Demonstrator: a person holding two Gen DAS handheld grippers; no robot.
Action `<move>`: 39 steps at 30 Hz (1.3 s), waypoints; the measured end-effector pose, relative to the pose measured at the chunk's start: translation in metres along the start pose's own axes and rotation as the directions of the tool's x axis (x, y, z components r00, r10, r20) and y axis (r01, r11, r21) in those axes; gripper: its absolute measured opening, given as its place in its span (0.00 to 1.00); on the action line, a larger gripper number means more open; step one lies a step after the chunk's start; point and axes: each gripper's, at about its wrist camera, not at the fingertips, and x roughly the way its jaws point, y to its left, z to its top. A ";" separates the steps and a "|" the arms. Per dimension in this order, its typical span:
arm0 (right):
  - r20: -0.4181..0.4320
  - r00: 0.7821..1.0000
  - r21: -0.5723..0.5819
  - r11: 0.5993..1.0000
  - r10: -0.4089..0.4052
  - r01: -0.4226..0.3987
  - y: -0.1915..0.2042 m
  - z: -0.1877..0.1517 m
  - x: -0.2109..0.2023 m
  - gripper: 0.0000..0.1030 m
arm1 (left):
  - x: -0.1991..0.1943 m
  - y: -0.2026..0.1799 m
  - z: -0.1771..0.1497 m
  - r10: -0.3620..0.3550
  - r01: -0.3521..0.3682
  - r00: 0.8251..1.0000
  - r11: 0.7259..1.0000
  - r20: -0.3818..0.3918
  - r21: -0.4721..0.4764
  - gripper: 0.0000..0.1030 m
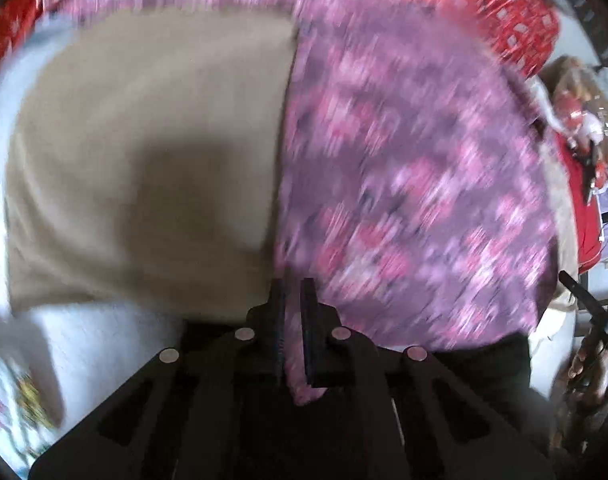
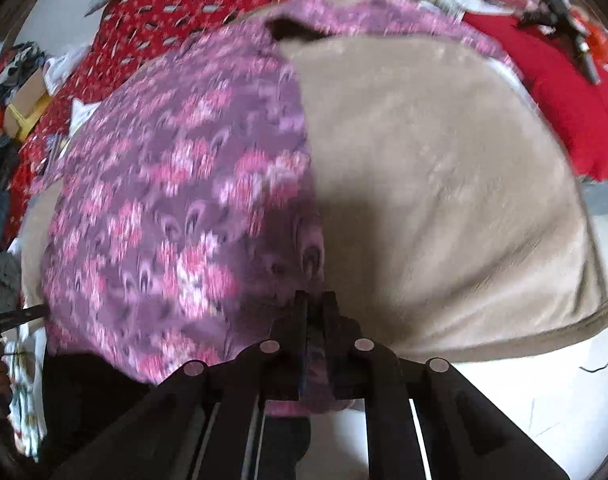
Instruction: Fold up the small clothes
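A purple cloth with pink flowers [image 1: 403,168] lies spread over a beige blanket [image 1: 144,152]. My left gripper [image 1: 292,284] is shut on the near left edge of the purple cloth, with fabric bunched between its fingers. In the right wrist view the same purple cloth [image 2: 176,184] covers the left half of the beige blanket [image 2: 443,184]. My right gripper [image 2: 313,300] is shut on the cloth's near right edge. Both views are blurred by motion.
Red patterned fabric [image 2: 208,4] lies behind the blanket. A red cushion [image 2: 563,108] with a black tool on it sits at the far right. A cardboard box [image 2: 24,104] and loose clothes lie at the left. White bedding [image 2: 523,400] lies in front.
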 end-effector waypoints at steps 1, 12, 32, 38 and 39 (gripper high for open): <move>0.034 0.999 -0.007 1.000 0.010 -0.010 0.004 0.008 -0.007 0.10 | -0.009 -0.008 0.009 -0.004 0.003 0.999 1.000 0.043 0.025 0.07; 0.009 1.000 -0.181 0.983 -0.012 0.014 0.044 0.060 0.067 0.19 | 0.077 -0.099 0.059 0.165 -0.171 0.985 0.965 0.048 0.198 0.25; 0.335 0.937 0.774 0.596 -0.104 -0.211 -0.267 0.195 0.080 0.66 | 0.080 -0.153 0.138 -0.049 0.025 0.994 0.971 0.093 0.239 0.36; 0.359 0.912 0.651 0.753 -0.201 -0.090 -0.239 0.220 0.064 0.10 | 0.092 -0.147 0.194 0.031 -0.052 0.986 0.990 0.165 0.131 0.41; 0.418 0.887 0.596 0.796 -0.196 -0.105 -0.224 0.224 0.048 0.10 | 0.093 -0.143 0.204 0.067 -0.086 0.982 0.991 0.179 0.104 0.42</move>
